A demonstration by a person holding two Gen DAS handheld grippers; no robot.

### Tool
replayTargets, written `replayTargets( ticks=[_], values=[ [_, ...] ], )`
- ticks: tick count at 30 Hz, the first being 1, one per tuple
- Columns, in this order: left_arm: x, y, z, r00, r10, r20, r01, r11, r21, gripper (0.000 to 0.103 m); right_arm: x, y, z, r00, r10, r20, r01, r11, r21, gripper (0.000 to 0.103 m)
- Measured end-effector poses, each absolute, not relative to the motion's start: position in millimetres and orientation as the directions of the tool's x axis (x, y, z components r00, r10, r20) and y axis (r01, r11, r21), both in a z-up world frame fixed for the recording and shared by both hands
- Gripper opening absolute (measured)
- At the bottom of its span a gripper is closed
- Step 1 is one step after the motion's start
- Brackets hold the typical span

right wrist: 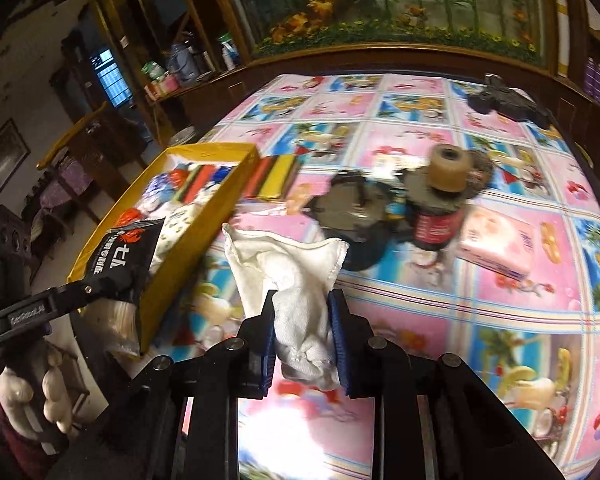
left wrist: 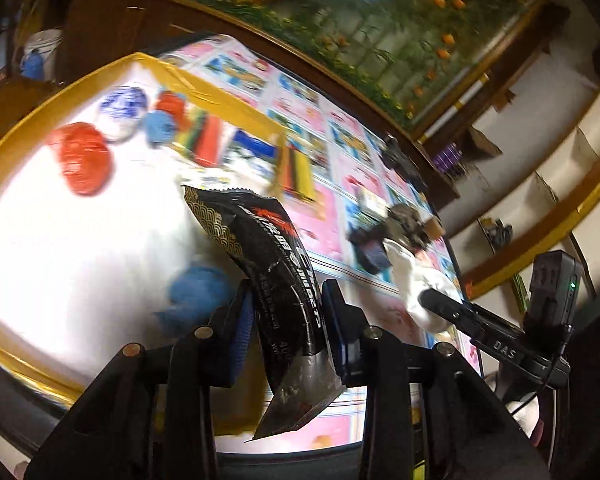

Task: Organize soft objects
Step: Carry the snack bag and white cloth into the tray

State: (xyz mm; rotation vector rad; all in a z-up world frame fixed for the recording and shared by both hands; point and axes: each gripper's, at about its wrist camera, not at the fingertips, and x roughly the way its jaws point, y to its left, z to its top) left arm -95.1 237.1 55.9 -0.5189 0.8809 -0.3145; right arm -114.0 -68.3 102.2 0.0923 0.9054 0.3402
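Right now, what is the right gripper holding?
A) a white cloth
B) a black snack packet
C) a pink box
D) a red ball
A: in the right wrist view, the right gripper is closed on a crumpled white cloth, while the black snack packet sits in the left gripper.

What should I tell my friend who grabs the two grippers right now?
Left gripper: jaws shut on the black snack packet, held at the yellow box.
Right gripper: jaws shut on the white cloth, held above the tablecloth.
Done: yarn balls and some colourful bits already lie in the box.
Left: put the packet and the cloth in the box. On the table outside it remain the striped sponge, the pink pack and a dark pile topped by a tan roll. I cannot tell which of these count as soft.
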Motion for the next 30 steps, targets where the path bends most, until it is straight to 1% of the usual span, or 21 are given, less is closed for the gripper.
replayTargets(
  ticks=[4, 9, 13, 20, 22, 23, 24, 25, 26, 30],
  values=[
    [-87.0, 270.8, 50.1, 0.626, -0.418, -0.658, -0.015, 0.837, -0.546, 0.032, -102.2, -34.8, 103.5, 0.542, 0.349, -0.764, -0.302, 0.93, 0.21, 0.024],
    [-67.6, 308.5, 44.0, 0.64, -0.344, -0.687, -0.084, 0.858, -0.507, 0.032, -85.5, 13.2, 103.2, 0.499, 0.377, -0.78, -0.376, 0.905, 0.197, 0.024],
    [-58.0, 321.8, 35.4, 0.625, -0.314, -0.715, -0.105, 0.873, -0.475, 0.032, -65.4, 52.6, 99.8, 0.468, 0.389, -0.793, -0.419, 0.888, 0.189, 0.024],
    [-52.4, 340.7, 26.2, 0.627, -0.268, -0.732, -0.125, 0.893, -0.433, 0.032, -31.1, 119.6, 95.3, 0.438, 0.391, -0.809, -0.481, 0.863, 0.157, 0.024],
    [-50.1, 340.3, 22.8, 0.61, -0.234, -0.757, -0.125, 0.915, -0.383, 0.035, -23.7, 133.4, 93.8, 0.437, 0.397, -0.807, -0.49, 0.857, 0.156, 0.024],
    [-48.3, 338.1, 20.5, 0.595, -0.219, -0.773, -0.115, 0.929, -0.352, 0.043, -20.3, 140.4, 94.4, 0.437, 0.403, -0.804, -0.496, 0.854, 0.158, 0.024],
    [-47.6, 335.5, 17.7, 0.58, -0.218, -0.785, -0.097, 0.938, -0.332, 0.049, -17.5, 145.0, 93.8, 0.438, 0.405, -0.803, -0.497, 0.853, 0.159, 0.024],
    [-46.9, 332.2, 15.3, 0.562, -0.231, -0.794, -0.074, 0.943, -0.326, 0.051, -14.0, 149.5, 93.0, 0.437, 0.408, -0.802, -0.5, 0.851, 0.16, 0.024],
    [-48.3, 330.1, 15.7, 0.561, -0.241, -0.792, -0.051, 0.945, -0.324, 0.054, -10.8, 154.5, 92.3, 0.435, 0.409, -0.802, -0.503, 0.849, 0.16, 0.024],
    [-63.2, 341.2, 27.6, 0.596, -0.308, -0.741, -0.019, 0.918, -0.396, 0.055, -3.6, 166.8, 87.9, 0.421, 0.41, -0.809, -0.508, 0.845, 0.164, 0.024]
  ],
)
